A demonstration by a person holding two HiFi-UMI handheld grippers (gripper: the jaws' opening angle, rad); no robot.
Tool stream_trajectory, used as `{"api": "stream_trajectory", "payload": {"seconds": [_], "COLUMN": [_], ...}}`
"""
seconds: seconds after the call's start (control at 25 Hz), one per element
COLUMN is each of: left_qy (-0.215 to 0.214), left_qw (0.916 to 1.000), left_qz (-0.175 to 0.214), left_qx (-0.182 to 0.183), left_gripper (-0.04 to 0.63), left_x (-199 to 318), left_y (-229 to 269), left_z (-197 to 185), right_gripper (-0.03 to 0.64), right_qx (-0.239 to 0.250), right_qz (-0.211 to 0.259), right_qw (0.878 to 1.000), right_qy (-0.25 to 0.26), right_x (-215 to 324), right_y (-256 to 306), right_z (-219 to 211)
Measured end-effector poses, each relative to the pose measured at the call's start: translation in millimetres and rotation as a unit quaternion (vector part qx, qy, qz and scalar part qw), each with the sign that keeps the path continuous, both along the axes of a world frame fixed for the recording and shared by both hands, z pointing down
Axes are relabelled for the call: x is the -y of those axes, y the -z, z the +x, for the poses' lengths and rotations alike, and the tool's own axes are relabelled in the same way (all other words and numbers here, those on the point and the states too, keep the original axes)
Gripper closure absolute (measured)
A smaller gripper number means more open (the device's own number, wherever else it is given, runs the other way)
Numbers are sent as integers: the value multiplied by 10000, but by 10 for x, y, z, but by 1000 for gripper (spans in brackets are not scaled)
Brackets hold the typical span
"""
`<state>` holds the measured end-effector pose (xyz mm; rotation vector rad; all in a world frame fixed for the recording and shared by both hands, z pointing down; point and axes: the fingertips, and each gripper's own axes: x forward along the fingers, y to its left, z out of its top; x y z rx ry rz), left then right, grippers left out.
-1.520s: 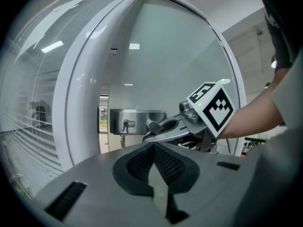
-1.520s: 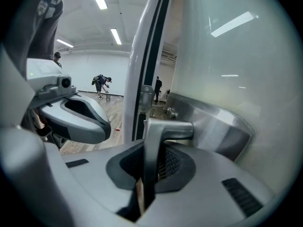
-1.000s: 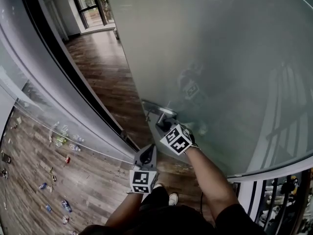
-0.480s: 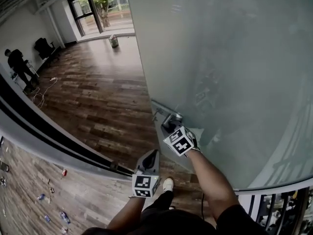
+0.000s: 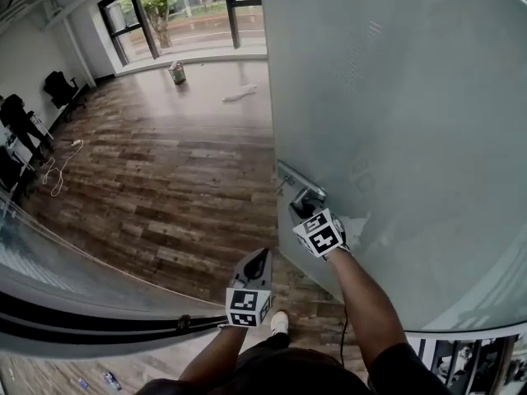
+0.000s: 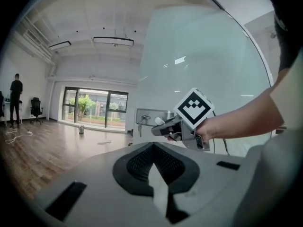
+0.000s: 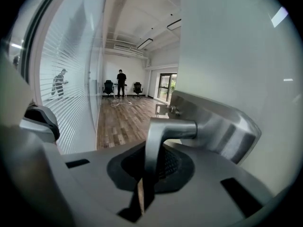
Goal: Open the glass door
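Door first, in the head view: the glass door (image 5: 412, 105) fills the right side as a pale frosted sheet. Its free edge stands clear of the dark frame (image 5: 99, 319) at lower left, and the wooden floor (image 5: 165, 171) of the room shows between them. My right gripper (image 5: 301, 207) is on the metal handle (image 5: 308, 196) at the door's edge, with the forearm (image 5: 362, 303) reaching up to it. My left gripper (image 5: 260, 260) hangs in open air lower down, well apart from the door and touching nothing. Big windows (image 5: 189, 6) close off the far end of the room.

In the left gripper view, the left gripper (image 6: 156, 181) has its jaws clenched together with nothing between them. Beyond them I see the right gripper (image 6: 161, 127) at the handle plate (image 6: 147, 116) (a set of keys (image 6: 140, 123) hangs from it). A person (image 6: 16, 98) stands at the far left beside a chair (image 6: 36, 109).

In the right gripper view, the right gripper (image 7: 143, 186) is clamped on the handle (image 7: 158, 136), whose lever runs down between the two pads. The steel plate (image 7: 222, 126) is just behind it on the glass door (image 7: 232, 56). A striped frosted partition (image 7: 71, 79) stands to the left, and a person (image 7: 121, 83) stands down the room by two chairs (image 7: 109, 87).
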<state>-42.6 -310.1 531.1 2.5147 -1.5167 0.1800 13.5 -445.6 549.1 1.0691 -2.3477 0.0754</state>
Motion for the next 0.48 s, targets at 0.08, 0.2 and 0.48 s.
{"api": "stream_trajectory", "payload": {"seconds": [0.08,0.2,0.48], "left_qy": [-37,-100,-233], "left_qw": [10000,9999,9995], "left_qz": [15,66,154], "left_qx": [-19,-35,-146], "left_gripper": [592,592,592], "left_x": [191,407,733], "left_y": [4,2,114], "left_z": [23,31,137], "right_gripper": [598,600,600], "right_qx": [-29,-21,-6], "right_qz": [-67,-99,-155], "right_qw": [9999,9994,9965], "right_qy": [-154,-343,-825], "right_x": [198,473,1070], "right_y": [-20,-51,-38], "right_z": [165,374,948]}}
